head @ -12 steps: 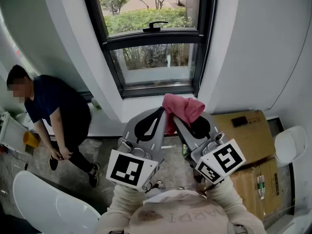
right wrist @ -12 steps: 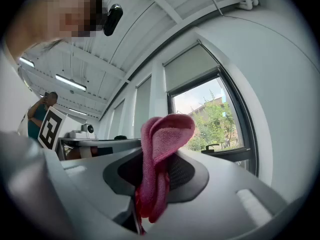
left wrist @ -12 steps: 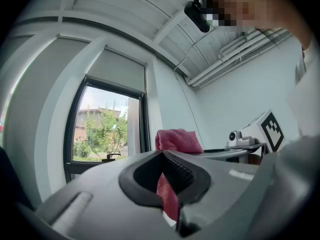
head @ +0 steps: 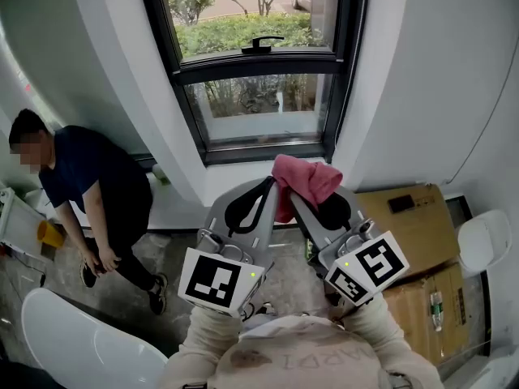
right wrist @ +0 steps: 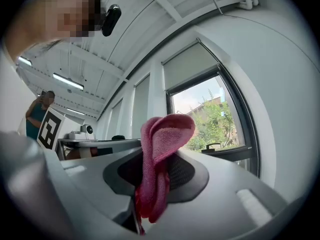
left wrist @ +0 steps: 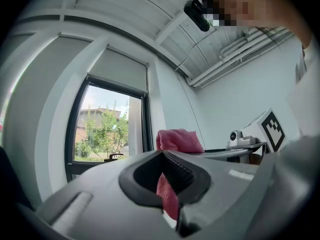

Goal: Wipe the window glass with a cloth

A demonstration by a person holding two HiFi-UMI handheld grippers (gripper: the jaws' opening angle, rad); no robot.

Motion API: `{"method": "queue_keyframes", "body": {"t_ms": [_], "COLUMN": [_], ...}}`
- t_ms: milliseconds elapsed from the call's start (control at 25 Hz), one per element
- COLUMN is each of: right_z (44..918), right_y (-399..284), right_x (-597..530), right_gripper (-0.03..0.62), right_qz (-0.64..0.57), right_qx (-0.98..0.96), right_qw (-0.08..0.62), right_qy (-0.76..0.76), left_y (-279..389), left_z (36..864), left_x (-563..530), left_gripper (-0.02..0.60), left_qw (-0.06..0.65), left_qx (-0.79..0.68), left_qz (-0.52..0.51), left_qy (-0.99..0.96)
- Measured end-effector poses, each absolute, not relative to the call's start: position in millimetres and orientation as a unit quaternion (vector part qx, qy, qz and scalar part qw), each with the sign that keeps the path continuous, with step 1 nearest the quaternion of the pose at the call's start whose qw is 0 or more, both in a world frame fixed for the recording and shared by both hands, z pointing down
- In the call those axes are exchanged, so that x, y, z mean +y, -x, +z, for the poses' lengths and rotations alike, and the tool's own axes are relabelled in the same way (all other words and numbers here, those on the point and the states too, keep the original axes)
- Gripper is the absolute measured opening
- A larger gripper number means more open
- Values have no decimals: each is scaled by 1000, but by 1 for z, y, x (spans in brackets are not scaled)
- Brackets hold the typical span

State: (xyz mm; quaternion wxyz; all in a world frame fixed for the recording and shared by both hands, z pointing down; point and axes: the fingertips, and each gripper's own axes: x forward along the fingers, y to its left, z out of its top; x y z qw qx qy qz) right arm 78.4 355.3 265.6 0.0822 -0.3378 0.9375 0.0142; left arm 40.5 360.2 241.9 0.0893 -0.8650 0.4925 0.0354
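We hold the left gripper (head: 263,193) and the right gripper (head: 308,205) side by side in front of us, and their tips come close together. The cloth (head: 304,178) sits between them. Both grippers pinch it, and its top sticks up above their tips. The window (head: 255,71) is in the wall ahead of us, past the cloth. Its handle (head: 261,41) sits on the bar across the middle of the window. A person (head: 89,185) is far to our left, by the wall, lower than the window. A cardboard box (head: 413,217) lies on the floor to our right, just beside the right gripper.
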Motion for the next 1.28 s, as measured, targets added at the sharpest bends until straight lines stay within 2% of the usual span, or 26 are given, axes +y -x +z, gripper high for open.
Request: {"method": "queue_keyframes", "body": {"t_ms": [240, 560, 1280], "right_z": [260, 262, 255], "right_y": [-55, -40, -64], "right_x": [340, 322, 161], "right_gripper": [127, 127, 127], "right_qz": [19, 53, 34], "right_qx": [935, 916, 929], "right_qw": [88, 58, 90], "right_qy": [343, 393, 357], "left_y": [-14, 9, -16], "left_z": [231, 229, 223], "left_x": [348, 323, 167], "left_gripper": [0, 0, 0], "left_qw": [115, 108, 105], "left_qx": [484, 463, 489], "left_qz": [46, 65, 62], "left_qy": [866, 877, 864]}}
